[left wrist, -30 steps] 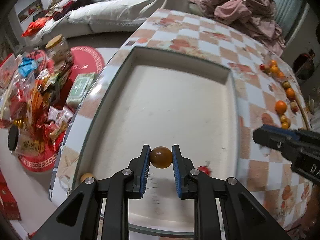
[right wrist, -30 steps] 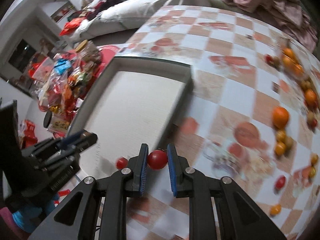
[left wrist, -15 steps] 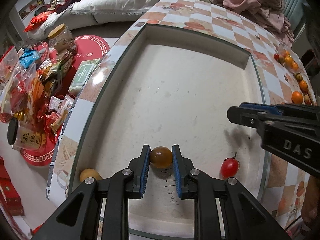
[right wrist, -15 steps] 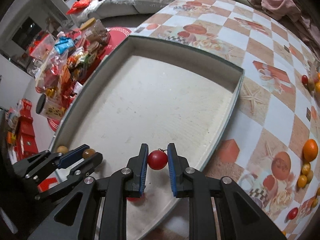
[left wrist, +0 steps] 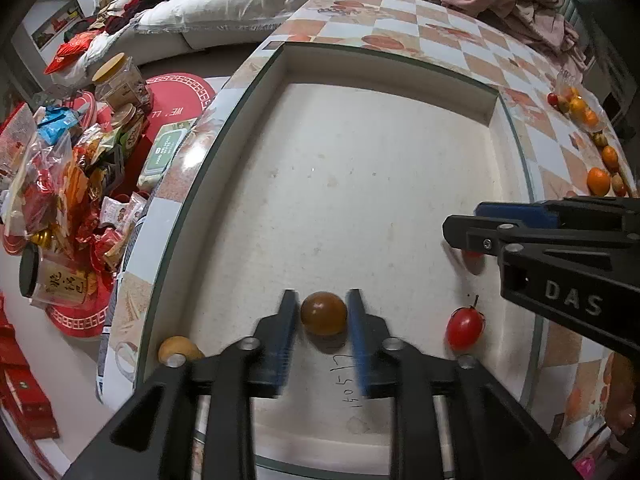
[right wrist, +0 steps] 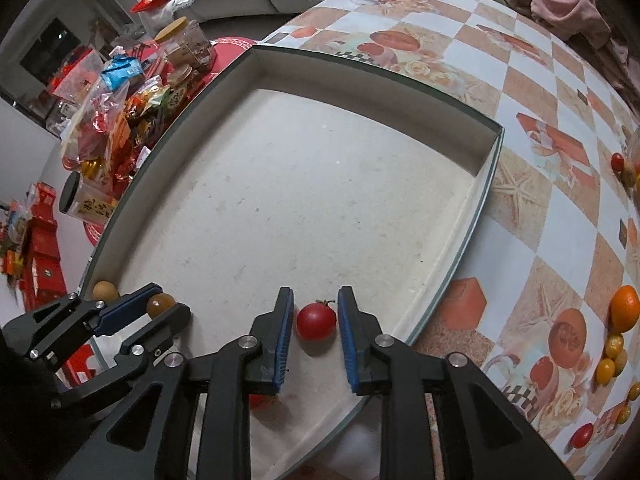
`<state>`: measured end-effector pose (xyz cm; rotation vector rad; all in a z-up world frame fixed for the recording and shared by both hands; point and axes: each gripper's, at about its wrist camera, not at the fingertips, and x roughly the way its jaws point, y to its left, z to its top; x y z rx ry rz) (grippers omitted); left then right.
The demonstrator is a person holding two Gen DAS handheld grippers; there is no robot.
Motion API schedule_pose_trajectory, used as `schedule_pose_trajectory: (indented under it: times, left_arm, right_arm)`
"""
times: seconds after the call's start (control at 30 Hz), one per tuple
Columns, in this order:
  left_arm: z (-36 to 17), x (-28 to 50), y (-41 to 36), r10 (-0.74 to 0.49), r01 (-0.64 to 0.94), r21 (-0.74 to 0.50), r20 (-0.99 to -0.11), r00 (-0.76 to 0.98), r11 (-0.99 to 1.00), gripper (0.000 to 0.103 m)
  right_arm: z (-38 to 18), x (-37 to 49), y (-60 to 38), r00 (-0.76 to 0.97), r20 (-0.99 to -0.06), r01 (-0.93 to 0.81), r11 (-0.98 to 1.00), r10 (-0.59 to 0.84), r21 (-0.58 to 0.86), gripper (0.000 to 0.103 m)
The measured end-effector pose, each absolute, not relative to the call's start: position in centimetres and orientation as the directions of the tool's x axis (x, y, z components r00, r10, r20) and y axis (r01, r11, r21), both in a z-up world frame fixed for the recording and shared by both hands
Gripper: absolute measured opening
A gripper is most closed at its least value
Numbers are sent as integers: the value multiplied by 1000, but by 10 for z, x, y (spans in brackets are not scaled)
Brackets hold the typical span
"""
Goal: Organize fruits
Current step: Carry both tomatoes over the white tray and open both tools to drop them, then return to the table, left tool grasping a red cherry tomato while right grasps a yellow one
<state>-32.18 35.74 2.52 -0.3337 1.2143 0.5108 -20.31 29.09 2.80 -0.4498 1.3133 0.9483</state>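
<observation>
L gripper jaws were opening off a glossy round brown fruit; R gripper jaws were opening off a smooth red tomato, both on the matte tray.

A matt, slightly rough and speckled off-white floor is shown by the shallow tray, whose thin rim has a darker, smooth, glassy-looking edge, while the tablecloth around it is seen as glossy, smooth and printed in checks, like plastic sheet. A smooth, shiny skin is shown by the brown fruit and the red tomato, and a duller one by the tan fruit at the tray's near left corner. The left gripper and right gripper are made of matt black plastic with bright metal screws and ribbed blue rubbery pads.
</observation>
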Motion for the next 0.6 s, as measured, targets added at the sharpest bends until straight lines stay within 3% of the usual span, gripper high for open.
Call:
schedule_pose_trajectory:
  times: [0.07,0.23,0.37,0.6]
  left_arm:
    - [29,-324,356,235,-551,49,-933,273,833,72]
    - [31,-322,356,235,-537,60,-936,263,841,72]
    - [35,-320,352,236,-534,65,-937,259,843,72]
    - [51,-305,333,237,-489,77,-932,273,869,72]
  right_arm:
    - [31,-204,291,-27,-940,-793,566,339,227,47]
    - [39,-202,288,-29,-927,-778,574,374,255,56]
    - [56,-196,280,-11,-904,-753,591,428,289,81]
    - [79,-180,246,42,-887,-702,646,460,301,81]
